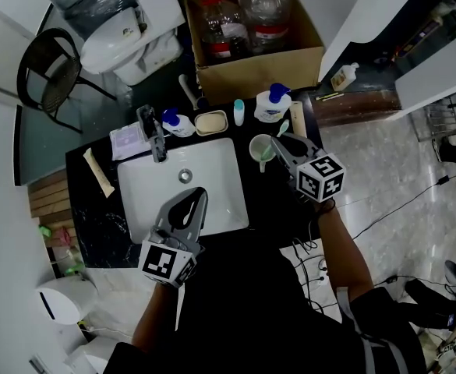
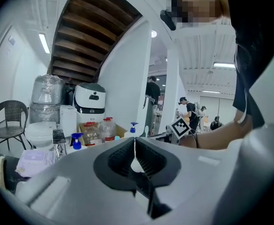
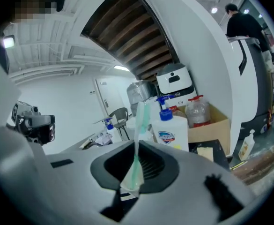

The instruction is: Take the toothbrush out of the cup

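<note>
On the black desk (image 1: 103, 232) a white sink (image 1: 146, 193) is set, and a cardboard box (image 1: 243, 72) filled with bottles is seen beyond the desk's far edge. Over the sink's near rim the left claw (image 2: 135, 144) is held, its jaws brought together with nothing between them. The right claw (image 1: 281, 145) is held at the sink's right side, closed on the task's object. Behind it a blue-capped soap bottle (image 1: 273, 105) is stood, and just beside the sink a pale cup (image 1: 257, 148) is placed upright. A pale green toothbrush (image 3: 137, 144) is clamped by its handle between the right claw's jaws, bristle end raised above them. Its lower end is seen at the cup's mouth. Whether it is clear of the rim cannot be told.
</note>
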### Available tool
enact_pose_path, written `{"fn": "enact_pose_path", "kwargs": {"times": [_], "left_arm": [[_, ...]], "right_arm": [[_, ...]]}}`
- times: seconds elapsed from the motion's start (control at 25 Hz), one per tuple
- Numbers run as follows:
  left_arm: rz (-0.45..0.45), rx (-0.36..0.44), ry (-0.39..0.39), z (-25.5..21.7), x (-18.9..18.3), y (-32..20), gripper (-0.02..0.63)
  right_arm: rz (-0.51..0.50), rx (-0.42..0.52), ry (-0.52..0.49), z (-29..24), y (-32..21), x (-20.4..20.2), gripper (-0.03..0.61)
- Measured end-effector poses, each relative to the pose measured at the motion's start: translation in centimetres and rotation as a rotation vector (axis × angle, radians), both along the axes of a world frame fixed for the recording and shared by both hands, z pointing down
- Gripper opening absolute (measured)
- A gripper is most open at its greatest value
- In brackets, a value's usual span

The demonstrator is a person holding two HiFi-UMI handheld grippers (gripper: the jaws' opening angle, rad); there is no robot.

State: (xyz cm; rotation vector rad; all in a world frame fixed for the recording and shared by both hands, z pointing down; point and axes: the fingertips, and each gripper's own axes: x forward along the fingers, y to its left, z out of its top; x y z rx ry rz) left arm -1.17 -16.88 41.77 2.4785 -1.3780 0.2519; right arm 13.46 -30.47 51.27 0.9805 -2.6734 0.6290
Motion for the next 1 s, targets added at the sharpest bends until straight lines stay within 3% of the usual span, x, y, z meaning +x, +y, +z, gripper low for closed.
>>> {"fn": "enact_pose_path", "kwargs": {"times": [0.2,1.0], "left_arm": [[0.004,0.056,-0.004,-0.1,-0.5,0.3,0.017],[0.02,0.102,0.026,-1.7,0.2,0.2,0.015]], "right_arm": [[0.021,0.036,-0.005,-2.0,0.5,0.7,0.035],[0.087,0.168,-0.029,-9.3,3.5,2.7,0.035]]}}
